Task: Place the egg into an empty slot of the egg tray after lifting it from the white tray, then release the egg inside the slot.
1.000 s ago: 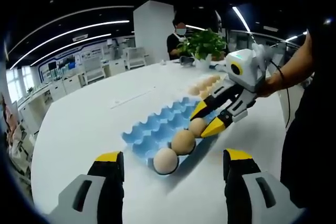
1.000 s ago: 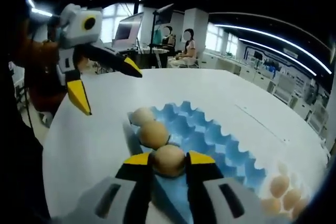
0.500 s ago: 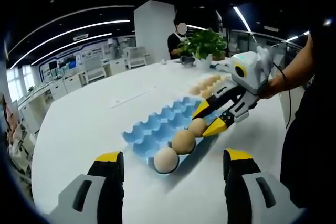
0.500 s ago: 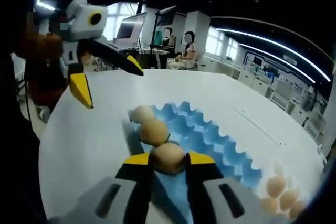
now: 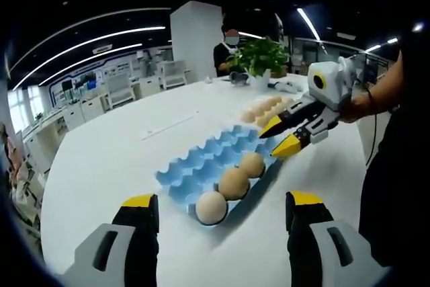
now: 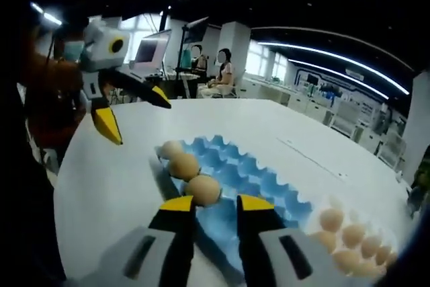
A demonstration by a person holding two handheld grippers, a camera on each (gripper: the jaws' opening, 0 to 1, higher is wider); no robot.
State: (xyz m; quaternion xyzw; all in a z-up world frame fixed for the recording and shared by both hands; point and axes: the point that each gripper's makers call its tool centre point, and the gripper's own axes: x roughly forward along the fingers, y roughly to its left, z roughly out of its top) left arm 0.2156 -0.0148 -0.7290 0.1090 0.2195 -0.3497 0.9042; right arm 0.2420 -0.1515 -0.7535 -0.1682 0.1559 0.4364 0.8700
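Three tan eggs sit in edge slots of the blue moulded egg tray on the white tabletop. The right claw stands clear of them, jaws apart and empty; the left claw is wide and empty. Placement and release appear complete, while more eggs wait in the white tray.

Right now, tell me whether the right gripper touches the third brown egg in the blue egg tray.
Apart. In the left gripper view, the right gripper hangs clear above the third egg, blue tray visible between them.
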